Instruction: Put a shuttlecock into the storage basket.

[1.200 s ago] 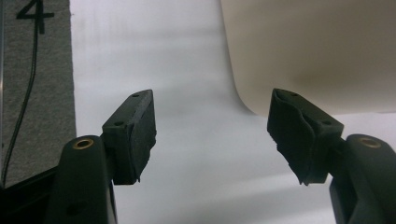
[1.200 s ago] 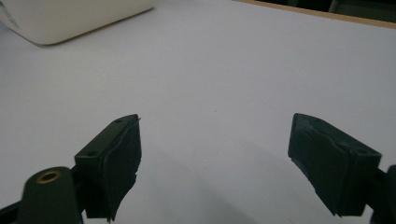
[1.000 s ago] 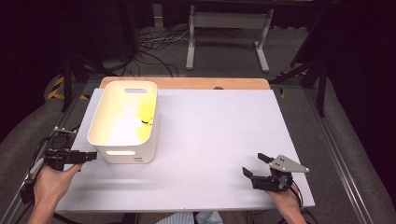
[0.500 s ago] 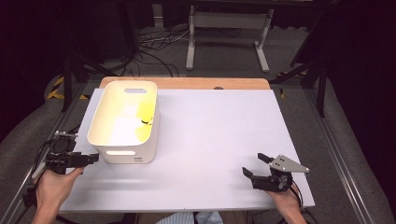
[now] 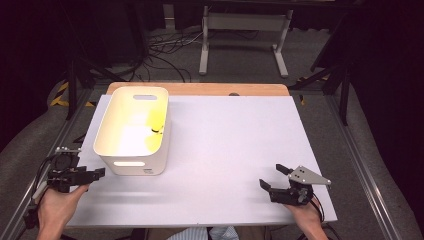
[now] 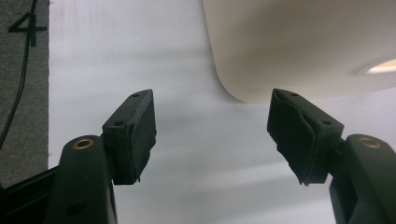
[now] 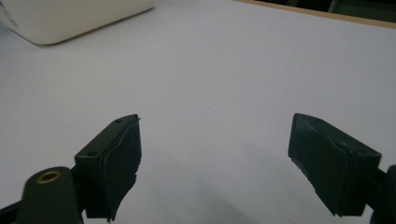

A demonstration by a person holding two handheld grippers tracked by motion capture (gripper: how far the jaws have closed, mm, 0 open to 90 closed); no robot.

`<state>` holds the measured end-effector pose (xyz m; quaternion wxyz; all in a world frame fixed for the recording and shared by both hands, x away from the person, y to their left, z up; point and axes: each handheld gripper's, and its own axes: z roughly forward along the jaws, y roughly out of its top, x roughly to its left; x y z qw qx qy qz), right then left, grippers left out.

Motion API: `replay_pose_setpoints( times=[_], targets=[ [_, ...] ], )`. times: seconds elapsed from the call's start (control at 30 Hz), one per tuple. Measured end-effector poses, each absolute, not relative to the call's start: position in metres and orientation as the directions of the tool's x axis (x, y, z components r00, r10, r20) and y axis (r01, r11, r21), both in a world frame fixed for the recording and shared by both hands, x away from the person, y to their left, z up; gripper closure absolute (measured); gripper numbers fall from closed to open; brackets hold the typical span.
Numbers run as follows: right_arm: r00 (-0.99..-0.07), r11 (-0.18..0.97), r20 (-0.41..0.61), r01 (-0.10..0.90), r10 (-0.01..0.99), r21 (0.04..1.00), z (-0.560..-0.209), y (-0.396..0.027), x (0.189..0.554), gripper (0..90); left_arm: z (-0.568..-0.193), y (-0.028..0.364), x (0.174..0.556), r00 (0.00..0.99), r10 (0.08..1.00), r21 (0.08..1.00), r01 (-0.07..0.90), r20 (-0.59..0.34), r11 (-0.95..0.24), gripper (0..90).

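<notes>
White bin (image 5: 134, 131) sits near the counter's (image 5: 235, 150) left edge, toward the far corner, something yellow inside. Left hand-held gripper (image 5: 96, 174) at the near-left corner, jaws apart, empty, just beside the bin's near wall. Right hand-held gripper (image 5: 272, 177) near the near-right corner, jaws apart, empty.

Your high view looks forward and down from above your side of the table (image 5: 225, 150), far enough back to take in the whole tabletop and the floor beyond. Your left gripper view rides low on the left gripper (image 5: 97, 174) and faces close onto the corner of the white bin (image 6: 299, 46). Your right gripper view rides on the right gripper (image 5: 272, 177) and faces across the bare tabletop toward the bin's corner (image 7: 70, 18). All three views share the bin (image 5: 132, 130) and the table surface.
</notes>
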<state>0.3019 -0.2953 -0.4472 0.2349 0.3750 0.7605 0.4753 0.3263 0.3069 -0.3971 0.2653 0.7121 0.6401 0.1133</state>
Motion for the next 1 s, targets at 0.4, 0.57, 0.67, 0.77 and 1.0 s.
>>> replay_pose_setpoints(
  times=[0.4, 0.57, 0.67, 0.77, 1.0],
  targets=[
    [-0.610, 0.265, -0.002, 0.342, 0.793, 0.901, -0.447, -0.296, 0.302, 17.8, -0.400, 0.297, 0.322, 0.181, 0.966, 0.550, 0.833, -0.182, -0.053, 33.4],
    [-0.610, 0.266, -0.002, 0.342, 0.792, 0.901, -0.447, -0.296, 0.302, 17.8, -0.402, 0.294, 0.321, 0.186, 0.965, 0.554, 0.830, -0.183, -0.055, 33.3],
    [-0.610, 0.265, -0.002, 0.343, 0.792, 0.901, -0.447, -0.296, 0.302, 17.8, -0.405, 0.292, 0.321, 0.192, 0.965, 0.557, 0.828, -0.180, -0.062, 33.3],
    [-0.610, 0.266, -0.002, 0.342, 0.792, 0.901, -0.447, -0.296, 0.302, 17.8, -0.406, 0.291, 0.320, 0.190, 0.965, 0.558, 0.828, -0.183, -0.057, 33.3],
    [-0.610, 0.266, -0.002, 0.342, 0.792, 0.901, -0.447, -0.296, 0.302, 17.8, -0.409, 0.286, 0.319, 0.197, 0.962, 0.563, 0.825, -0.191, -0.057, 33.3]
  ],
)
